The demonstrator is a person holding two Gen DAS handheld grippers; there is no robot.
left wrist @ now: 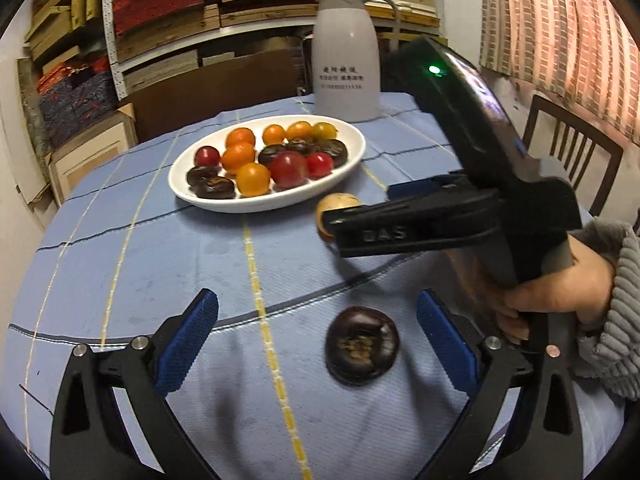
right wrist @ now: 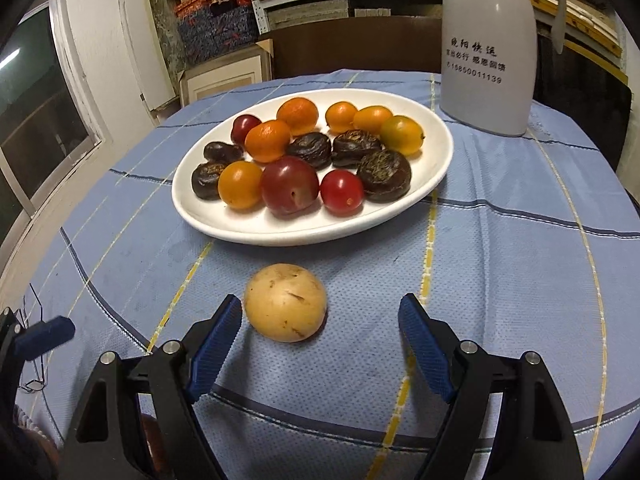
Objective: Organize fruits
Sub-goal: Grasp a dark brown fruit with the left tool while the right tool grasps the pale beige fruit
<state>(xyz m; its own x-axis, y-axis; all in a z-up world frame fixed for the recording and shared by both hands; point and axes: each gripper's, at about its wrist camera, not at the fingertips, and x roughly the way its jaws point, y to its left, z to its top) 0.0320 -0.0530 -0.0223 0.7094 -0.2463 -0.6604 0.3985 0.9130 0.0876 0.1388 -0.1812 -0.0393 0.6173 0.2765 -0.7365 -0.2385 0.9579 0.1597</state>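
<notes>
A white oval plate [left wrist: 356,156] [right wrist: 436,140] holds several red, orange and dark brown fruits. A dark brown fruit [left wrist: 362,344] lies on the cloth between the fingers of my open left gripper [left wrist: 316,340]. A tan round fruit [right wrist: 285,302] [left wrist: 334,204] lies in front of the plate, just ahead of my open right gripper [right wrist: 320,334], nearer its left finger. In the left wrist view the right gripper's black body [left wrist: 440,220] partly hides the tan fruit.
A round table with a blue checked cloth [left wrist: 160,264] [right wrist: 500,264]. A white thermos jug [left wrist: 346,50] [right wrist: 488,44] stands behind the plate. A wooden chair [left wrist: 568,148] is at the right. Shelves with stacked boxes [left wrist: 168,12] fill the back.
</notes>
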